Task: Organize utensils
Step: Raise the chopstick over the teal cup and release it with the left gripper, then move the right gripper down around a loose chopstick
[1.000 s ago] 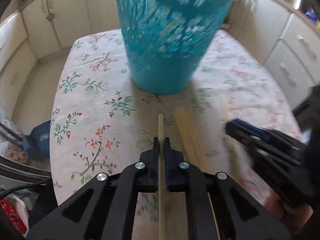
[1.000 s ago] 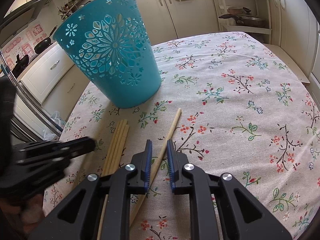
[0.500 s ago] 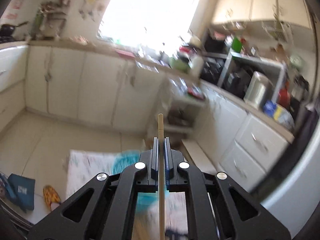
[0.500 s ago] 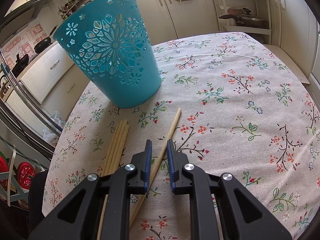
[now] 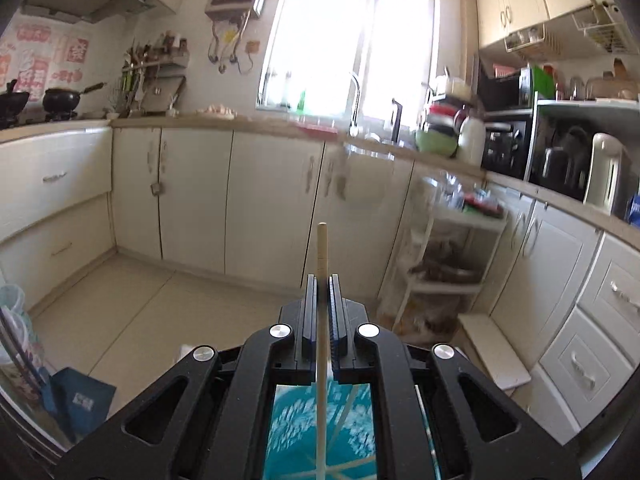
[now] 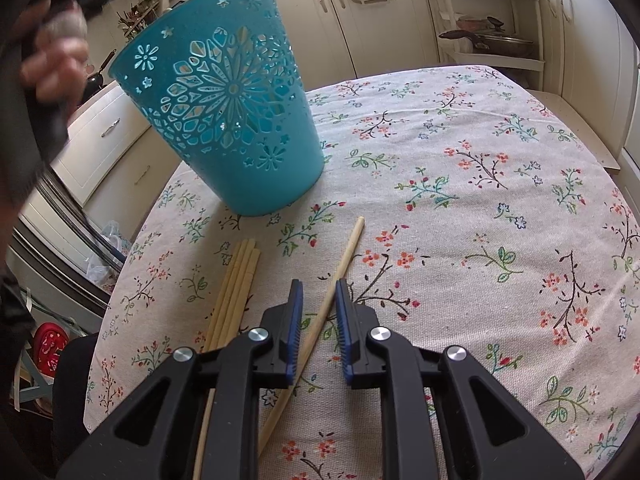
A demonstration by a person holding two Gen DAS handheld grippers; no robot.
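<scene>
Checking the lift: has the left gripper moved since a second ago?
Yes. The left gripper, shut on a chopstick, rose from the table to above the teal basket.

I count one teal basket (image 6: 236, 120) at far left of my table. One chopstick (image 5: 322, 256) is clamped in my left gripper (image 5: 322, 292). On the cloth: one loose chopstick (image 6: 340, 268) and a bundle (image 6: 236, 288) of about four, near left.
</scene>
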